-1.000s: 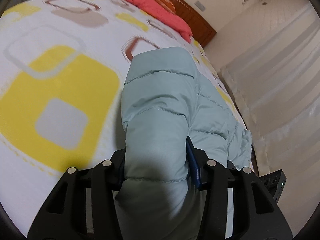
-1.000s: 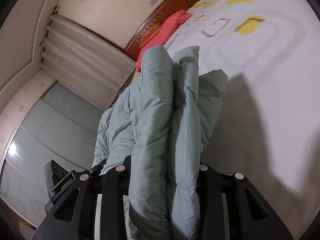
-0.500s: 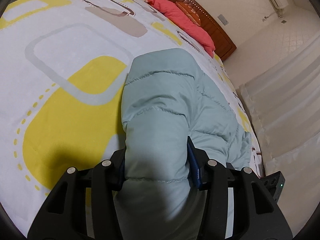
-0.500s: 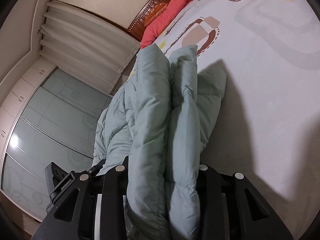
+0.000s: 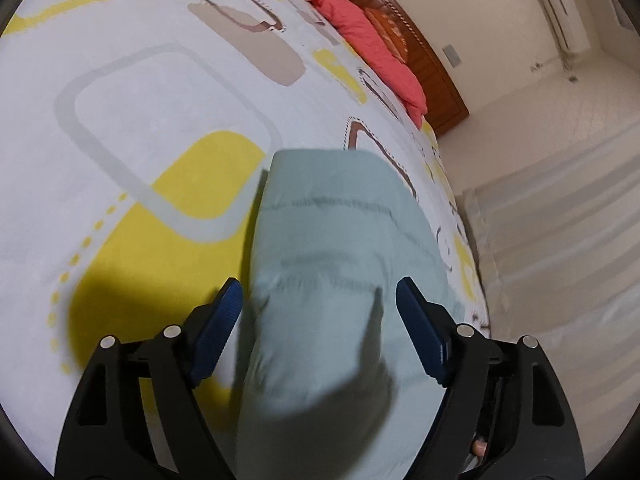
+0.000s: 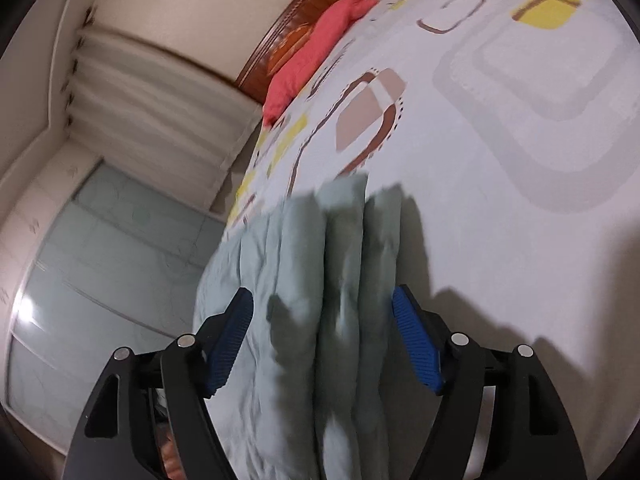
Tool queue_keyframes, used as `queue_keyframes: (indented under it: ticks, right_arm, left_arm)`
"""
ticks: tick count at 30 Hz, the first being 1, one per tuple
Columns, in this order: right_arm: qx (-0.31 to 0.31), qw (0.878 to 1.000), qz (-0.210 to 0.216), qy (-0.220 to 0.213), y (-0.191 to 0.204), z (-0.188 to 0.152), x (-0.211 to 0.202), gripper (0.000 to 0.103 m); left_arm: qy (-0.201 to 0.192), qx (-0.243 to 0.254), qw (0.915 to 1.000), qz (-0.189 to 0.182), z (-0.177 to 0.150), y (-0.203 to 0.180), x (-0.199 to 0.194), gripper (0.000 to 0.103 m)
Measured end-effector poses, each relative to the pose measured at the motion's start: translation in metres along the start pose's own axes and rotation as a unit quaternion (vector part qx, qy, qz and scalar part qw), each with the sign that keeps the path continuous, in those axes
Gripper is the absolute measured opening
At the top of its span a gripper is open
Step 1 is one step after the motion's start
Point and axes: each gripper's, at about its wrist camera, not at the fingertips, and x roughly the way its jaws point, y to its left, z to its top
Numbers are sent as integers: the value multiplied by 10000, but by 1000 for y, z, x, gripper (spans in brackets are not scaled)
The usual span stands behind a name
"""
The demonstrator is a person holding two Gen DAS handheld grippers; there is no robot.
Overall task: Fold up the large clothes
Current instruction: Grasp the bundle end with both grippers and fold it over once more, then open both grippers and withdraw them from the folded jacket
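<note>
A pale green quilted puffer garment (image 5: 332, 264) lies folded on the bed, its end pointing away from me. My left gripper (image 5: 319, 300) straddles it; the jaws are opening, and both blue pads (image 5: 420, 332) stand apart from the cloth. In the right wrist view the same garment (image 6: 320, 264) shows as several stacked folds. My right gripper (image 6: 322, 308) straddles these folds with its jaws opening too. Its left blue pad (image 6: 232, 340) is off the cloth, and the right one sits at the fold's edge without pressing it.
The bed sheet (image 5: 132, 128) is white with yellow, grey and brown squares. A red pillow (image 5: 372, 44) lies against the wooden headboard (image 5: 436, 80). Curtains (image 5: 560, 240) hang past the bed's edge, and a glass-fronted wardrobe (image 6: 104, 264) stands beyond it.
Both grippers were shut on the green garment and have let go, jaws spreading wide. The garment has dropped lower onto the sheet, and both hands moved forward over the bed.
</note>
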Motion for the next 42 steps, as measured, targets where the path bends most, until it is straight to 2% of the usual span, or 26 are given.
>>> queue_keyframes:
  ticks: [3, 5, 6, 7, 9, 10, 15, 17, 18, 19, 21, 23, 27, 32, 33, 34, 35, 37, 39, 42]
  right_arm:
    - [288, 9996, 49, 7, -6, 13, 14, 71]
    - [477, 9988, 109, 5, -11, 19, 21, 71]
    - [588, 9982, 136, 15, -14, 21, 26, 67]
    - [653, 9978, 83, 41, -17, 21, 29, 48]
    - [704, 9973, -49, 216, -24, 22, 41, 32]
    - [724, 9970, -56, 282, -27, 20, 44, 29]
    - [558, 9979, -143, 305, -25, 17, 44, 29]
    - [450, 9983, -194, 328, -20, 14, 34, 36]
    - [405, 9984, -211, 347, -18, 12, 29, 48]
    - [373, 9985, -219, 346, -17, 8, 22, 61]
    - [329, 9988, -209, 306, -14, -2, 6, 67]
    - [323, 9988, -133, 355, -12, -15, -5, 68]
    - [490, 9976, 123, 478, -12, -45, -25, 68]
    - [584, 9967, 228, 514, -10, -76, -39, 69]
    - [573, 9968, 226, 512, -10, -80, -40, 69]
    - [559, 9970, 203, 505, -10, -83, -40, 67]
    - [551, 9971, 169, 500, -10, -83, -39, 65]
    - [585, 9967, 113, 559, -11, -83, -35, 47]
    - [702, 9956, 166, 603, -17, -83, -30, 38]
    - [725, 9954, 180, 601, -22, -89, -32, 35]
  left_arm:
    - [115, -220, 9997, 91, 10, -3, 19, 78]
    - [167, -246, 9992, 249, 13, -5, 29, 70]
    - [210, -204, 9989, 366, 14, -6, 35, 64]
    - [236, -156, 9984, 490, 14, -6, 40, 59]
    - [269, -111, 9979, 578, 15, -5, 46, 54]
    - [280, -97, 9977, 603, 16, -5, 47, 52]
    - [320, -30, 9975, 625, 16, -6, 49, 52]
    - [320, -46, 9979, 559, 15, -3, 42, 58]
    - [310, -128, 9979, 563, 13, 0, 37, 68]
    - [297, -224, 9979, 532, 9, 3, 32, 72]
    - [312, -393, 9982, 332, -1, 12, 19, 76]
    - [286, -490, 9981, 256, -13, 18, 6, 78]
    - [252, -630, 9976, 102, -39, 24, -16, 78]
    - [279, -618, 9977, 32, -67, 25, -28, 78]
    - [275, -626, 9976, 53, -72, 25, -27, 78]
    - [284, -652, 9975, 42, -74, 26, -26, 71]
    - [298, -668, 9973, -4, -76, 27, -25, 66]
    - [280, -587, 9979, 40, -77, 25, -24, 57]
    - [259, -328, 9990, 171, -78, 20, -23, 51]
    - [252, -191, 9991, 280, -79, 20, -22, 48]
